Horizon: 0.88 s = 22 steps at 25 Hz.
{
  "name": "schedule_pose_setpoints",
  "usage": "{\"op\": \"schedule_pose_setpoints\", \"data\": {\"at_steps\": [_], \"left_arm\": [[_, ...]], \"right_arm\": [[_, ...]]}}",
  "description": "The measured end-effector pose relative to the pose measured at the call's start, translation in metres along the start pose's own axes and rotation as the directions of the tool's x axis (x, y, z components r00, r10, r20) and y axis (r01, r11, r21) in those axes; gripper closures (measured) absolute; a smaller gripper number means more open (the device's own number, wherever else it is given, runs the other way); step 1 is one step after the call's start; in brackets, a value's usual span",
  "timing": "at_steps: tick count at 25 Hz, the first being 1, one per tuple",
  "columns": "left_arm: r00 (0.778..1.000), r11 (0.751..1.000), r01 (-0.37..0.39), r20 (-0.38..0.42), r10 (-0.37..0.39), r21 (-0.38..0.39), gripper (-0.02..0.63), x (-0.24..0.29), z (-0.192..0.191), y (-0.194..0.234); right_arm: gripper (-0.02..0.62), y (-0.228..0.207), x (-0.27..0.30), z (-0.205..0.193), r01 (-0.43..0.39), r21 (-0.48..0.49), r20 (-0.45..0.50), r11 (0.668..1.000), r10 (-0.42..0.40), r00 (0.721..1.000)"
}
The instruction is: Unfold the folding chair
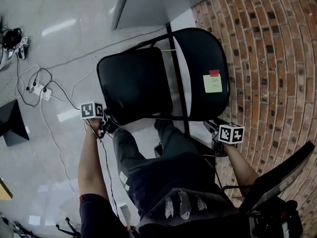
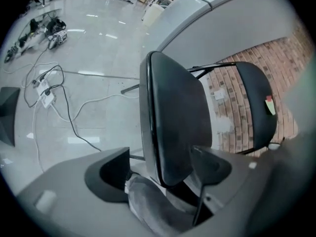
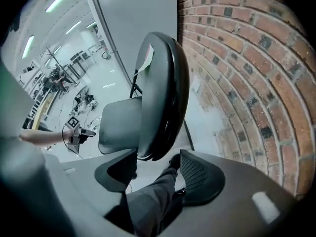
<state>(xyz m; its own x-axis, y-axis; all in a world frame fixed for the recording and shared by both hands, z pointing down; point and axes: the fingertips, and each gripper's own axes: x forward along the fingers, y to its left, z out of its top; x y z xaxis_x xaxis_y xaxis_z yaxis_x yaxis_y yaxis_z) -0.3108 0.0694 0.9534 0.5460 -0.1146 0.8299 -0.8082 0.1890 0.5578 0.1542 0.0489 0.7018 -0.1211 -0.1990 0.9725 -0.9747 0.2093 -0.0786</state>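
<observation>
A black folding chair stands in front of me, its seat (image 1: 133, 83) on the left and its backrest (image 1: 203, 68) on the right with a yellow-green note (image 1: 212, 83) stuck on it. My left gripper (image 1: 103, 125) is at the seat's near corner. In the left gripper view the seat's edge (image 2: 170, 132) lies between the wide jaws of the left gripper (image 2: 162, 157), with a gap on the left side. My right gripper (image 1: 218, 129) is just below the backrest's lower edge. There the backrest (image 3: 165, 93) rises above the right gripper's (image 3: 158, 157) open jaws, untouched.
A brick wall (image 1: 272, 58) runs along the right, and a grey panel (image 1: 148, 1) stands behind the chair. Cables and a power strip (image 1: 42, 90) lie on the glossy floor at the left. My trouser leg (image 1: 173, 143) is under the chair. A dark object (image 1: 282, 177) juts in at lower right.
</observation>
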Motion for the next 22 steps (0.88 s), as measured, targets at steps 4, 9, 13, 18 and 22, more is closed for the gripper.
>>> {"op": "schedule_pose_setpoints", "data": {"at_steps": [4,9,13,18,22], "left_arm": [[1.000,0.999,-0.007,0.028,0.006,0.041,0.232,-0.024,0.010,-0.007],[0.999,1.000,0.006,0.046,-0.006,0.003,0.256,-0.052,-0.010,-0.010],[0.999,1.000,-0.014,0.047,0.015,-0.021,0.258,-0.075,-0.026,-0.011],[0.994,0.997,-0.048,0.095,0.053,-0.052,0.258,-0.098,-0.024,-0.031],[0.991,0.996,-0.075,0.104,0.080,-0.052,0.262,-0.106,-0.020,-0.054]], "right_arm": [[0.318,0.003,0.002,0.009,0.003,0.000,0.030,1.000,-0.003,1.000],[0.328,0.004,0.001,0.013,0.007,0.029,0.033,1.000,-0.008,0.999],[0.333,0.005,0.013,0.024,-0.013,0.032,0.047,0.999,0.011,0.999],[0.370,0.006,0.023,0.026,-0.083,-0.034,0.031,0.996,0.084,0.996],[0.366,0.010,0.033,0.031,-0.163,-0.087,0.021,0.983,0.165,0.986]]}}
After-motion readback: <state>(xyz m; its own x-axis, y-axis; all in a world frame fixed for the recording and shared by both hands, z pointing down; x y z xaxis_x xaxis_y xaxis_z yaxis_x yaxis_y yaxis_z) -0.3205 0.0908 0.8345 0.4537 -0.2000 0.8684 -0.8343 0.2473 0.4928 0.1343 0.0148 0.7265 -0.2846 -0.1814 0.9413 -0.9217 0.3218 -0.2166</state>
